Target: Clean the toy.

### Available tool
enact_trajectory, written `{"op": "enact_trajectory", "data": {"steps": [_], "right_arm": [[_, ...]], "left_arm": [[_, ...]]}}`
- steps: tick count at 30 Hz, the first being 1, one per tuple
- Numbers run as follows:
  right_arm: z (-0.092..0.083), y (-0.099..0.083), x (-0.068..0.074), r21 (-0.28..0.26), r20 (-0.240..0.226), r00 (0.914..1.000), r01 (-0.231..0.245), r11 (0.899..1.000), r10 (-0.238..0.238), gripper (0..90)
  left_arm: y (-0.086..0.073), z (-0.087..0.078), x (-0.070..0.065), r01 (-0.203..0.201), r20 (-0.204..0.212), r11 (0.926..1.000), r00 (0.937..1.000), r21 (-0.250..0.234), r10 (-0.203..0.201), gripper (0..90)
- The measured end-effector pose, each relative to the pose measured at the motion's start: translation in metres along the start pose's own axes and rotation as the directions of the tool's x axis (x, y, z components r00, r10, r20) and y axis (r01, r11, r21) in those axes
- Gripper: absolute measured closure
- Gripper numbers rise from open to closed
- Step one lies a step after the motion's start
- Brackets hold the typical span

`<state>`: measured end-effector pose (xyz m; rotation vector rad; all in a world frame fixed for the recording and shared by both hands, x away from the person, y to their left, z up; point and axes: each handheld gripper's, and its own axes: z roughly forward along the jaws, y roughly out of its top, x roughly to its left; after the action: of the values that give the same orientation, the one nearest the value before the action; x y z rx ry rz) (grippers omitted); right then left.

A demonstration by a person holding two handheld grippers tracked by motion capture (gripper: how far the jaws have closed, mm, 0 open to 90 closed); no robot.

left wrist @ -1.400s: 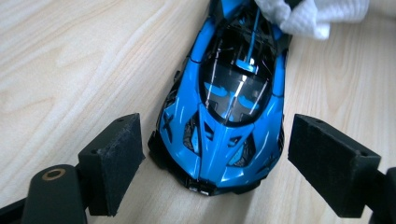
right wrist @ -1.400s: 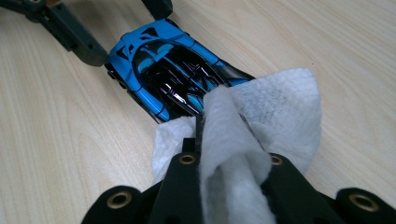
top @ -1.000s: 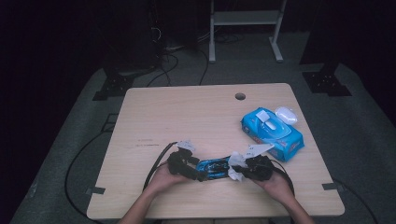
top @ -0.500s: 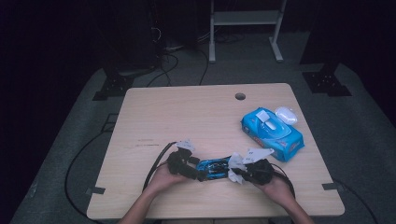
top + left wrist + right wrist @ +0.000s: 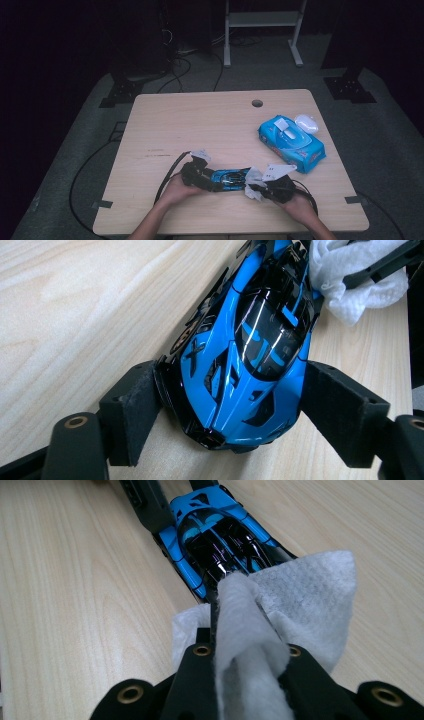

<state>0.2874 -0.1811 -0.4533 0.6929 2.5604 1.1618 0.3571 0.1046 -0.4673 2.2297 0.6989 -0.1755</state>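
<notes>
A glossy blue and black toy car (image 5: 229, 179) lies on the wooden table (image 5: 200, 125) near its front edge. My left gripper (image 5: 214, 182) is shut on the car's nose; in the left gripper view both pads (image 5: 135, 407) press against the car (image 5: 250, 350), and the jaws have just closed a little further on it. My right gripper (image 5: 256, 188) is shut on a crumpled white wipe (image 5: 300, 595). The wipe touches the car's (image 5: 210, 530) other end and also appears at the top right of the left gripper view, wipe (image 5: 360, 270).
A blue pack of wipes (image 5: 290, 142) lies at the right, with a small white object (image 5: 306, 122) beside its far end. The tabletop has a round hole (image 5: 257, 103) near its back edge. Cables trail off the table's left side.
The right gripper has shifted slightly leftwards with the wipe against the car's end. The left gripper and the car have stayed in place.
</notes>
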Motion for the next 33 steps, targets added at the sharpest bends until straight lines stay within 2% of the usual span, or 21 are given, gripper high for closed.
{"op": "enact_trajectory", "data": {"steps": [3,5,12,15,20,22,26,29,33], "right_arm": [[-0.001,-0.003,0.000,-0.013,-0.002,1.0000,-0.006,1.000,0.006,85.1],[-0.002,-0.005,0.001,-0.013,-0.007,0.9999,-0.011,1.000,0.011,85.2],[-0.005,-0.009,0.001,-0.013,-0.036,0.9980,-0.052,0.999,0.052,85.1],[-0.005,-0.011,-0.001,-0.022,-0.044,0.9966,-0.071,0.997,0.070,85.2],[-0.006,-0.013,-0.004,-0.032,-0.059,0.9933,-0.102,0.994,0.100,85.3],[-0.006,-0.014,-0.005,-0.037,-0.062,0.9923,-0.109,0.993,0.107,85.3],[-0.006,-0.015,-0.006,-0.035,-0.075,0.9909,-0.114,0.993,0.112,85.5],[-0.007,-0.016,-0.006,-0.031,-0.080,0.9897,-0.122,0.992,0.119,85.5],[-0.007,-0.016,-0.006,-0.027,-0.084,0.9889,-0.125,0.992,0.123,85.4]], "left_arm": [[0.000,-0.001,-0.004,-0.024,-0.009,0.9997,0.9997,-0.004,0.024,25.1],[0.000,-0.003,-0.005,-0.038,-0.013,0.9991,0.9992,-0.017,0.038,29.1],[-0.002,-0.004,-0.006,-0.057,-0.016,0.9977,0.9983,-0.037,0.056,36.4],[-0.003,-0.004,-0.007,-0.051,-0.018,0.9973,0.9986,-0.053,0.050,41.5],[-0.005,-0.002,-0.005,-0.025,0.000,0.9975,0.9997,-0.066,0.025,41.0],[-0.005,-0.001,-0.003,-0.002,0.017,0.9977,0.9998,-0.068,0.004,40.8],[-0.004,0.002,-0.002,0.016,0.062,0.9979,0.9980,-0.063,-0.012,39.9],[-0.002,0.005,-0.008,-0.011,0.053,0.9982,0.9985,-0.059,0.014,39.2],[-0.004,0.004,-0.009,-0.028,0.053,0.9970,0.9981,-0.073,0.032,41.6]]}}
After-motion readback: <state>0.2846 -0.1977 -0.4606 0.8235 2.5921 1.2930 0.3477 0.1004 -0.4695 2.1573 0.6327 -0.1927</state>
